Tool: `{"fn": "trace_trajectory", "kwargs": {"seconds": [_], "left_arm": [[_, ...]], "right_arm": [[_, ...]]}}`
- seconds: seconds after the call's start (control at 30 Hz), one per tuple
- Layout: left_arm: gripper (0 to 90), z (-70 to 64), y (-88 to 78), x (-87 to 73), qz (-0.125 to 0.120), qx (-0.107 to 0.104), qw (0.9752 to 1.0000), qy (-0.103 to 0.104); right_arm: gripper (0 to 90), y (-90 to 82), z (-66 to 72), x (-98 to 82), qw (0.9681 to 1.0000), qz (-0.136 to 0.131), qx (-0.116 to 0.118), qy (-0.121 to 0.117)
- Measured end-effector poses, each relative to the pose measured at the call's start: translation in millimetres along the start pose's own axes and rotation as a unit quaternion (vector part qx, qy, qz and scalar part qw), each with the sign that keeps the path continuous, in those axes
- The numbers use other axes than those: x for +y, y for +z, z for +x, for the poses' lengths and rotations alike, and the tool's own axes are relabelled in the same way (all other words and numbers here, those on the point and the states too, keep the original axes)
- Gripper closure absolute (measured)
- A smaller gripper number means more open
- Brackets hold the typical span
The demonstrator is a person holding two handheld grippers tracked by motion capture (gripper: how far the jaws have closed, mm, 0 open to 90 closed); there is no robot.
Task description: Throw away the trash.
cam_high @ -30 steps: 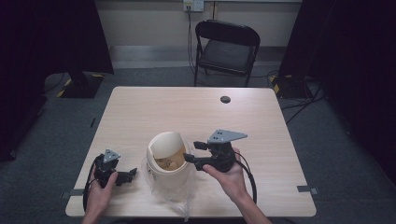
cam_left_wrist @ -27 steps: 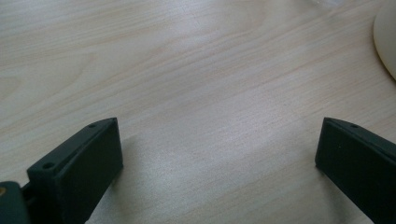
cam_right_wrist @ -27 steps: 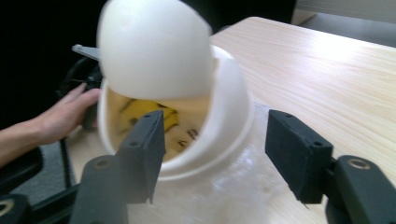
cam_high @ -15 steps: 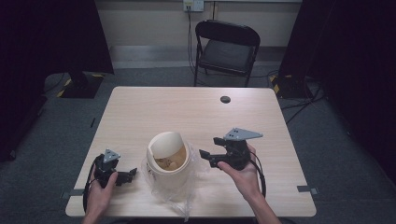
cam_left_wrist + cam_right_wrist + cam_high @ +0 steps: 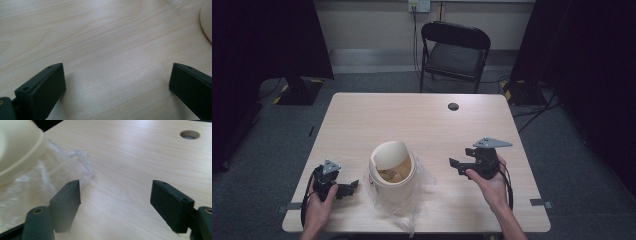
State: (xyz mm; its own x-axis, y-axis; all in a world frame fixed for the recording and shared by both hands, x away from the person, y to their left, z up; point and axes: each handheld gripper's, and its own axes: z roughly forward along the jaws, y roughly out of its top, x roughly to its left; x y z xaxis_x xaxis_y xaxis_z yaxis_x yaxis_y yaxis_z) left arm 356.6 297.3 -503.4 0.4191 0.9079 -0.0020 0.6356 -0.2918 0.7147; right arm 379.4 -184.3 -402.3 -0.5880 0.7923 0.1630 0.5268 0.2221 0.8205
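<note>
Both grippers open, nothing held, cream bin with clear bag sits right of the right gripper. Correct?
One thing is off: the bin stands between the two grippers, to the left of the right gripper, as the high view shows. The rest holds: the left gripper and the right one are both open and hold nothing, and the clear bag lies around the bin's base.

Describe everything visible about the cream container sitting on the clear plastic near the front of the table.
The cream container is a round, matte tub that looks like plastic or paper, standing upright with its mouth open. A curved flap or lid rises at its back rim. Something brownish lies inside; what it is cannot be told. It rests on a crumpled clear plastic bag on the wooden table, between the two hand-held grippers, touched by neither.
</note>
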Motion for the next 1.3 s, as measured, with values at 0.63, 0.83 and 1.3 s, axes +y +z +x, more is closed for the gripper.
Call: {"fn": "trace_trajectory", "kwargs": {"seconds": [0.63,0.83,1.3], "left_arm": [[0.0,-0.3,0.5,0.1,-0.001,-0.003,1.0,-0.003],[0.0,-0.3,0.5,0.1,-0.001,-0.003,1.0,-0.003],[0.0,-0.7,0.6,0.3,0.0,-0.001,1.0,-0.004]], "right_arm": [[17.4,-5.6,-68.1,-50.5,0.9919,0.033,-0.099,0.073],[16.8,0.9,-86.3,-64.3,0.987,0.061,-0.119,0.088],[15.5,21.8,-95.1,-73.4,0.9768,0.101,-0.175,0.07]]}}
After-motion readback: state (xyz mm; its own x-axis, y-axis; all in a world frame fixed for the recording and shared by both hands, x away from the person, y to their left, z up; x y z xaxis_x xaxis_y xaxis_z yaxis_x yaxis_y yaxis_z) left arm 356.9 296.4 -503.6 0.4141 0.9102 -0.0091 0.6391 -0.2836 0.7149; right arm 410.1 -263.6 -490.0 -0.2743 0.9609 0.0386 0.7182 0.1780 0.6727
